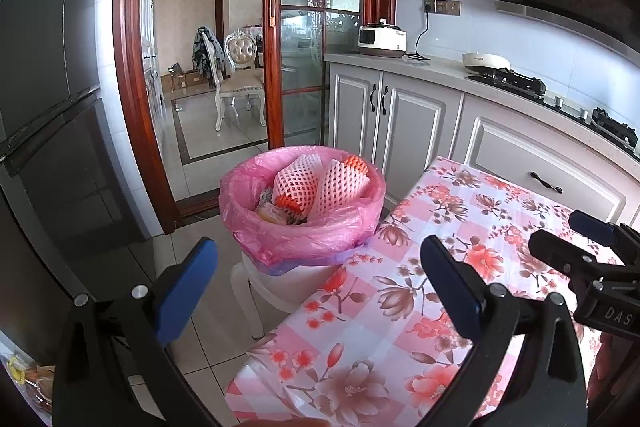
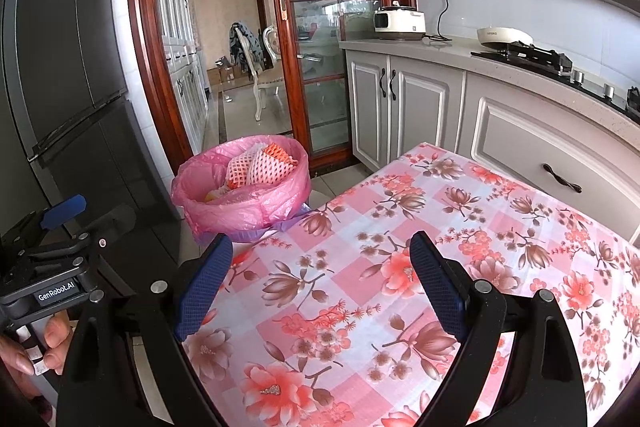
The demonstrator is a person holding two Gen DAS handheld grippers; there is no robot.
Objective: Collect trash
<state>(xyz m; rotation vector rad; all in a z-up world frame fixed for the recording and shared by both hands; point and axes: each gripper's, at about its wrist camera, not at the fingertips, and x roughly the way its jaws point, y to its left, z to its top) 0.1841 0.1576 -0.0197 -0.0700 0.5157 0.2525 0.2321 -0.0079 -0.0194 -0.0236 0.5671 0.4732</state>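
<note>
A trash bin lined with a pink bag [image 1: 304, 231] stands on a white stool off the table's far left corner; it also shows in the right wrist view [image 2: 244, 203]. Inside lie white and orange foam fruit nets [image 1: 324, 183] and other scraps. My left gripper [image 1: 320, 279] is open and empty, hovering over the table's left edge, short of the bin. My right gripper [image 2: 320, 263] is open and empty above the floral tablecloth [image 2: 400, 247]. The right gripper also shows at the right of the left wrist view [image 1: 568, 231].
A dark fridge [image 2: 60, 87] stands at the left. White cabinets [image 1: 400, 115] and a counter with a rice cooker [image 1: 382, 41], pan and gas stove [image 1: 516, 81] run along the right. A wood-framed glass sliding door [image 1: 304, 39] is behind the bin.
</note>
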